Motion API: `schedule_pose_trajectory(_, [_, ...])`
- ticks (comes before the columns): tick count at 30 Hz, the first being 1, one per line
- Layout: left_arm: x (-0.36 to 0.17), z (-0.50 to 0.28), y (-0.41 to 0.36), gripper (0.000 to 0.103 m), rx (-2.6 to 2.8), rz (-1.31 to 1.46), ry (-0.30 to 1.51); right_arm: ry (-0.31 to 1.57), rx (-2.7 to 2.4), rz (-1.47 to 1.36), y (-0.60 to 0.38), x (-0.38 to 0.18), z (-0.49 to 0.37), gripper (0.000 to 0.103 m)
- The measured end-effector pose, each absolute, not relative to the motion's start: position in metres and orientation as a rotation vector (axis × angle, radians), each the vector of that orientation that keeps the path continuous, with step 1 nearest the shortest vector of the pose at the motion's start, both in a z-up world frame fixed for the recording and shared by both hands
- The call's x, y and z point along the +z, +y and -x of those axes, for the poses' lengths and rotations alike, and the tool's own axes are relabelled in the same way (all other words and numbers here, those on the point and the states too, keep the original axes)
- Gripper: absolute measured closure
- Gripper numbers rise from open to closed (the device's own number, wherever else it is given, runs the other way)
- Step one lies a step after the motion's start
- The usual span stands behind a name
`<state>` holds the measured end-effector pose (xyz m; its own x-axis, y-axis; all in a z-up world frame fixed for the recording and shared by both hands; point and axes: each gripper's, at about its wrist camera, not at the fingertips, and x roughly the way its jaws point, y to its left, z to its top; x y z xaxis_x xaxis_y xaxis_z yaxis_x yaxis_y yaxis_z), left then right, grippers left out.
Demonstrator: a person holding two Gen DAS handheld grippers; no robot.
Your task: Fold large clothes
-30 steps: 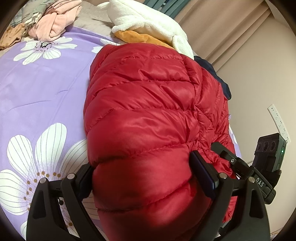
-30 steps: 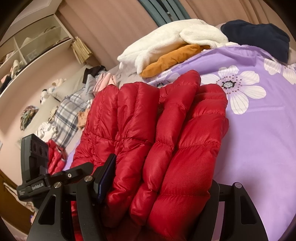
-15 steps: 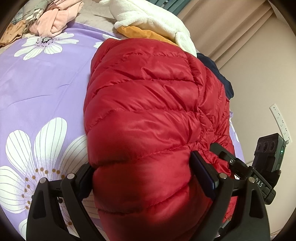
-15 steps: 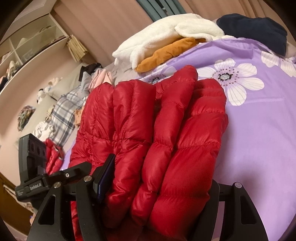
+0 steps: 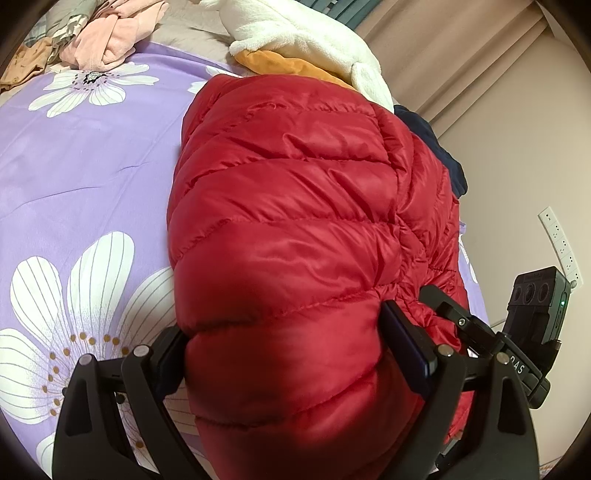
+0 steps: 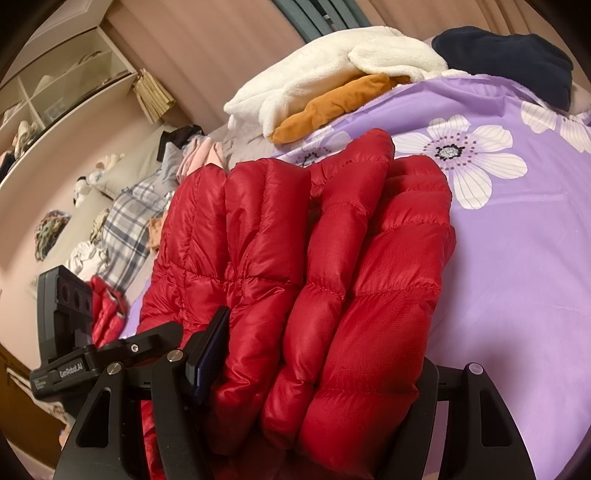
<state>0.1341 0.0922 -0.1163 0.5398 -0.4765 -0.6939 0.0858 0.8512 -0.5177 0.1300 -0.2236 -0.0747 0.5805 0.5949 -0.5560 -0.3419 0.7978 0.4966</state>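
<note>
Barely shifted since a second ago: red puffer jacket (image 5: 295,236) a touch lower in the left wrist view, white fleece (image 5: 306,37) and orange garment (image 5: 284,64) slid slightly toward the top edge. Left to right there: pink clothes (image 5: 110,33) heaped at the far left; purple floral bedsheet (image 5: 74,177) under everything; jacket bunched in the middle, lying on the sheet; left gripper (image 5: 284,350) clamped on its near bulge, one finger on each side, padding swelling between them; navy garment (image 5: 443,147) peeking past the jacket's right edge; white power strip (image 5: 561,240) on the wall at far right.

Left to right in the right wrist view: shelves (image 6: 55,92) on the wall; plaid cloth (image 6: 125,229) beside the jacket's far edge; other gripper's camera block (image 6: 64,306); folded red quilting (image 6: 314,277) stacked in layers on the sheet (image 6: 517,258); right gripper (image 6: 317,373) squeezed onto the near end of that stack.
</note>
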Motion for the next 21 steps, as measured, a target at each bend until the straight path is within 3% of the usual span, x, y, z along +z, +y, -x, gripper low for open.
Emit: schedule_pose_trajectory(21, [-0.1188,-0.1352,0.0933,0.009,-0.342,0.457,0.953,0.78,0.557,-0.36,-0.2222,-0.0749,-0.129,0.034])
